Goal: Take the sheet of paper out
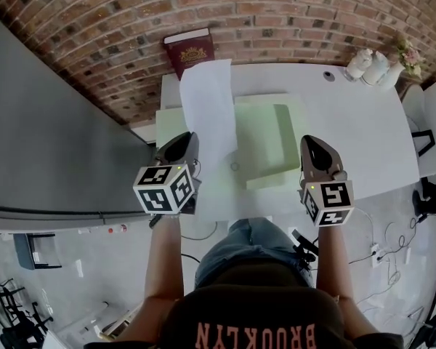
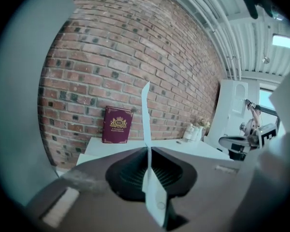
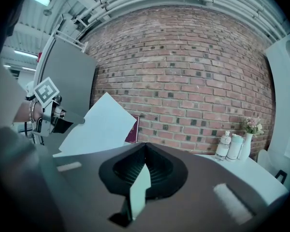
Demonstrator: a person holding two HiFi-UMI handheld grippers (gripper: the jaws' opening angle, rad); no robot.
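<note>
A white sheet of paper (image 1: 209,100) hangs in the air above the table, and my left gripper (image 1: 182,145) is shut on its near edge. In the left gripper view the sheet (image 2: 146,120) stands edge-on, pinched between the closed jaws of the left gripper (image 2: 149,151). A pale green folder (image 1: 261,122) lies open on the white table (image 1: 349,122). My right gripper (image 1: 314,145) is at the folder's right edge. In the right gripper view the right gripper (image 3: 145,151) is shut on a pale green strip (image 3: 139,187) of that folder, and the lifted sheet (image 3: 101,127) shows at the left.
A burgundy book (image 1: 190,49) leans on the brick wall at the table's back. White bottles and a flower vase (image 1: 370,65) stand at the back right corner. A grey panel (image 1: 43,144) borders the table's left side.
</note>
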